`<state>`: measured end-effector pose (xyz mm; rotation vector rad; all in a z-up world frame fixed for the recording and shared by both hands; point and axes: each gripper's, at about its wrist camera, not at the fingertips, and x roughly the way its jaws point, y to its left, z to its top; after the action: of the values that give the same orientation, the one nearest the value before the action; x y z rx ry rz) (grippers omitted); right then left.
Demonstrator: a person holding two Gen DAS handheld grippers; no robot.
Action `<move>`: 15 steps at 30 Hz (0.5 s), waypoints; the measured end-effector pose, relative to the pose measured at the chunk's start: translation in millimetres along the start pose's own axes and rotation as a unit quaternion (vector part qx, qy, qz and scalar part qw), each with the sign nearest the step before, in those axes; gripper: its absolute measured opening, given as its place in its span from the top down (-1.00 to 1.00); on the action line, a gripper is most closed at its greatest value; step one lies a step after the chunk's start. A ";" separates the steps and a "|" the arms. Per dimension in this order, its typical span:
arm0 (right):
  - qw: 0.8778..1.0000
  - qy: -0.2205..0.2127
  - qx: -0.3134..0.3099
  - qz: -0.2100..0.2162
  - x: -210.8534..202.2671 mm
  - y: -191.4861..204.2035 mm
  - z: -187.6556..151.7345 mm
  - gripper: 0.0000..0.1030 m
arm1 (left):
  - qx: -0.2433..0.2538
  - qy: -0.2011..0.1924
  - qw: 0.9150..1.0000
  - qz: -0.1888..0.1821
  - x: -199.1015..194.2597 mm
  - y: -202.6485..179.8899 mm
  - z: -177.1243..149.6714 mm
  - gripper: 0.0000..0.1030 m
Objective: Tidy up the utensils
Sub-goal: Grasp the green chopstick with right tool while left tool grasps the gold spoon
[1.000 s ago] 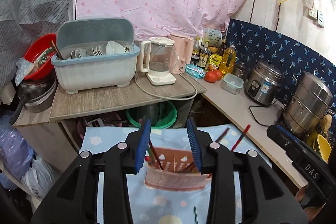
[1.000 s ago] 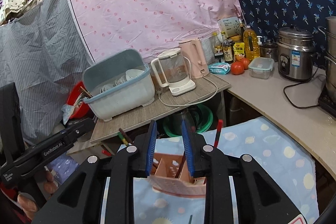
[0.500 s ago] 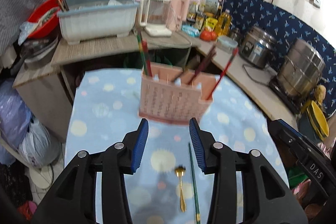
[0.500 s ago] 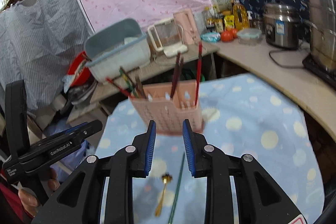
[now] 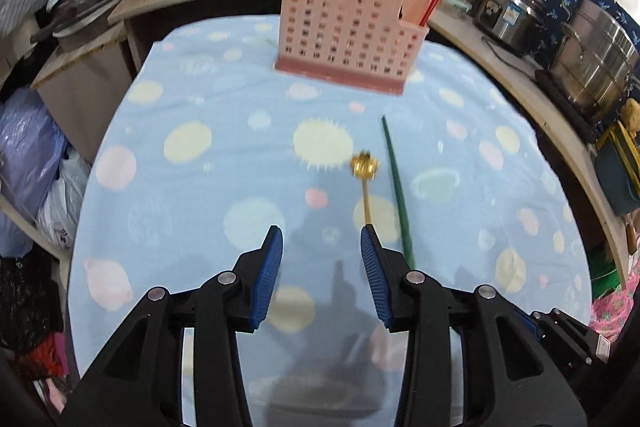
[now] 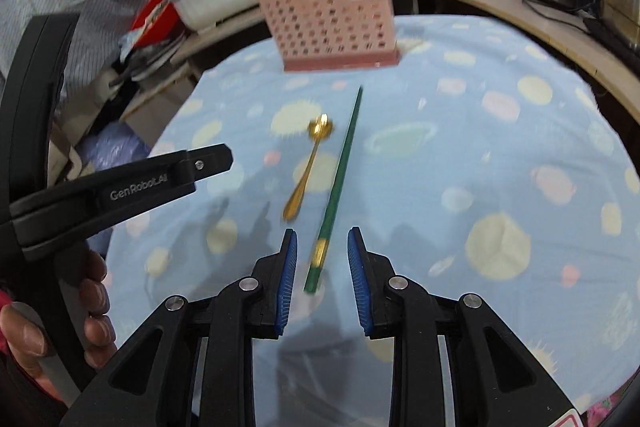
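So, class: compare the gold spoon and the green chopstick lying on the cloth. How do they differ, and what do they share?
The gold spoon is shorter and ends in a round bowl; the green chopstick is longer, straight and slim. The spoon is all gold; the chopstick is green with one gold band. Both lie flat, side by side, apart, outside the pink holder.

Both wrist views look down and forward from close above the blue spotted cloth point(image 5: 200, 187), sharing the far pink holder point(image 6: 332, 23) and counter beyond.
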<state>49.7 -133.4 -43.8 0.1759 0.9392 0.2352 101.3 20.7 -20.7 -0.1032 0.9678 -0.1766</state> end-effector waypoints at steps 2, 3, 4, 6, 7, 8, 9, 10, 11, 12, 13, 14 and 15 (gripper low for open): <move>1.000 0.004 -0.003 -0.002 5.8 3.9 -9.6 0.49 | 0.000 0.008 1.000 0.006 5.4 0.9 -12.1 0.25; 1.000 0.005 -0.005 -0.002 8.6 5.8 -13.7 0.49 | 0.000 0.010 1.000 0.009 6.6 1.2 -16.7 0.25; 1.000 0.006 -0.006 -0.002 10.9 7.5 -16.6 0.49 | 0.001 0.013 1.000 0.010 7.4 1.8 -20.1 0.25; 1.000 0.004 -0.008 -0.004 14.4 10.9 -20.7 0.49 | 0.001 0.017 1.000 0.010 8.3 2.9 -26.3 0.25; 1.000 0.002 -0.010 -0.004 15.4 11.0 -22.7 0.49 | 0.002 0.018 1.000 0.011 8.7 3.6 -28.5 0.25; 1.000 0.000 -0.013 -0.007 17.2 11.8 -24.7 0.49 | 0.002 0.019 1.000 0.011 8.5 4.1 -30.6 0.25; 1.000 0.001 -0.015 -0.010 20.0 13.6 -25.6 0.49 | 0.002 0.020 1.000 0.012 8.9 4.6 -32.0 0.25; 1.000 0.002 -0.016 -0.010 21.2 14.8 -26.1 0.50 | 0.001 0.021 1.000 0.011 9.3 5.3 -33.6 0.25; 1.000 0.001 -0.016 -0.013 22.7 15.3 -26.5 0.52 | 0.000 0.022 1.000 0.011 9.6 5.8 -34.8 0.25; 1.000 -0.001 -0.017 -0.016 23.8 15.7 -26.7 0.53 | -0.001 0.022 1.000 0.012 9.7 5.7 -35.5 0.25; 1.000 -0.002 -0.019 -0.019 25.4 15.5 -27.7 0.54 | -0.002 0.022 1.000 0.011 9.4 6.2 -36.5 0.25; 1.000 -0.004 -0.020 -0.023 26.5 14.9 -27.5 0.54 | -0.002 0.022 1.000 0.010 9.3 6.4 -36.9 0.25; 0.999 -0.004 -0.020 -0.026 28.0 14.1 -27.5 0.57 | -0.002 0.022 1.000 0.010 9.4 6.1 -37.4 0.25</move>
<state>41.5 -110.8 -77.9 0.1146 0.9287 0.2050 76.2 24.5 -50.4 -0.0936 1.0126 -0.1590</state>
